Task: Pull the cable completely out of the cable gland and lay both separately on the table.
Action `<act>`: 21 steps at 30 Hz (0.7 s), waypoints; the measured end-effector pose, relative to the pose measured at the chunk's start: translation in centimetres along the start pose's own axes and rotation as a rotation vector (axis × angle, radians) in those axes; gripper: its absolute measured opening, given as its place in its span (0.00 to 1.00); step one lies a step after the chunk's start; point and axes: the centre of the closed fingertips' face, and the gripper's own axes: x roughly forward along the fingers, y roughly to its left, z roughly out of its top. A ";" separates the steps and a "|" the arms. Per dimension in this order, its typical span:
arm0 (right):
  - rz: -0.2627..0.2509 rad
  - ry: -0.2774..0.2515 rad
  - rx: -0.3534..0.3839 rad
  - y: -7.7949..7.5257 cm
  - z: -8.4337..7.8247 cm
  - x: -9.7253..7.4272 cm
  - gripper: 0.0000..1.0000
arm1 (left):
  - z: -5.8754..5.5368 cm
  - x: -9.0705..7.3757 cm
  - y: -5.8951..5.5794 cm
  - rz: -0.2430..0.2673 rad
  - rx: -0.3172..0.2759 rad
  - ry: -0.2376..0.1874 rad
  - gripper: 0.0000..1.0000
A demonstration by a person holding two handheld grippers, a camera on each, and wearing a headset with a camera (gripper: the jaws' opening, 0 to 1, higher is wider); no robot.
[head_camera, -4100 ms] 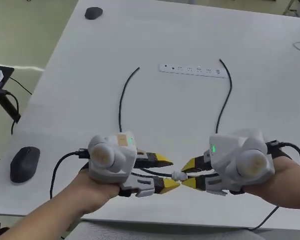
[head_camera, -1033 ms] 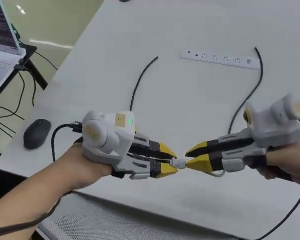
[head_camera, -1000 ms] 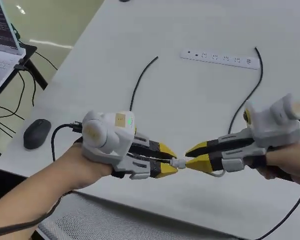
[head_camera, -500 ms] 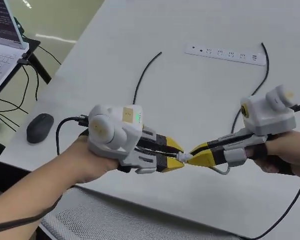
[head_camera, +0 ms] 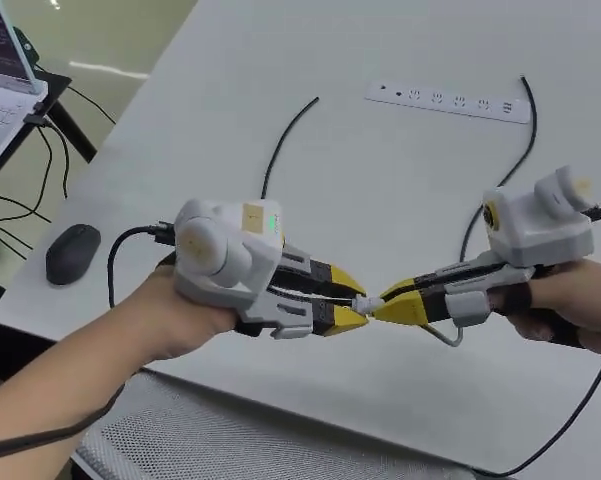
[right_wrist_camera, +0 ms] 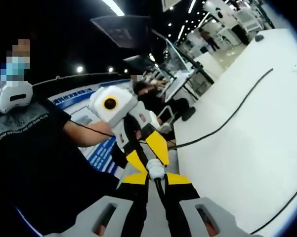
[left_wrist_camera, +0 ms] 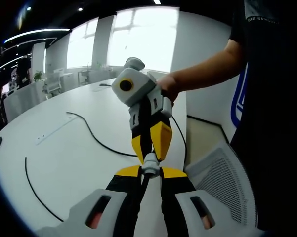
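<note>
since ~4 s ago: the pair is no longer level. the right gripper (head_camera: 388, 303) is now cocked, rear end raised, tips slanting down to the meeting point. over the last second nothing has parted. the tips are still nose to nose and no gap has opened.

task piece: small white plastic cable gland (head_camera: 363, 303), held in the air between the two sets of yellow tips above the near edge of the white table (head_camera: 380, 180), not resting on it. thin dark cable (right_wrist_camera: 160, 190) is still threaded in it. each gripper view shows it running back from the gland between that gripper's own jaws.

reading: extraction not visibly started. gland and cable still joined, neither laid down.

jaws: left gripper (head_camera: 348, 300) narrow, closed at the gland. right likewise narrow and closed at it. how the grip splits between gland body and cable i can't make out.

pose: left gripper points right and slightly down, hand wrapped round its body. right comes in from the opposite side.
</note>
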 end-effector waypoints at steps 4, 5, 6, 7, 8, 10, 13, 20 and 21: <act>-0.053 0.050 -0.139 0.1 -0.4 0.1 0.07 | -0.2 0.1 -0.2 -0.012 -0.018 0.003 0.14; -0.068 0.062 -0.170 0.1 -0.4 0.1 0.07 | -0.3 0.2 -0.2 -0.016 -0.028 0.003 0.14; -0.082 0.074 -0.200 0.1 -0.5 0.1 0.07 | -0.4 0.2 -0.2 -0.020 -0.039 0.002 0.14; -0.095 0.082 -0.238 0.2 -0.6 0.2 0.07 | -0.5 0.2 -0.2 -0.023 -0.043 0.001 0.14; -0.108 0.091 -0.275 0.2 -0.7 0.2 0.07 | -0.6 0.2 -0.2 -0.027 -0.047 0.000 0.14; -0.134 0.110 -0.357 0.3 -0.8 0.3 0.07 | -0.7 0.1 -0.3 -0.035 -0.057 -0.002 0.14; -0.175 0.139 -0.450 0.4 -1.1 0.3 0.07 | -0.9 0.1 -0.5 -0.049 -0.080 -0.004 0.14; -0.295 0.213 -0.701 0.0 -1.8 0.5 0.07 | -1.3 0.2 -0.9 -0.058 -0.114 0.007 0.14; -0.311 0.222 -0.732 0.0 -1.9 0.5 0.07 | -1.4 0.2 -1.0 -0.059 -0.117 0.009 0.14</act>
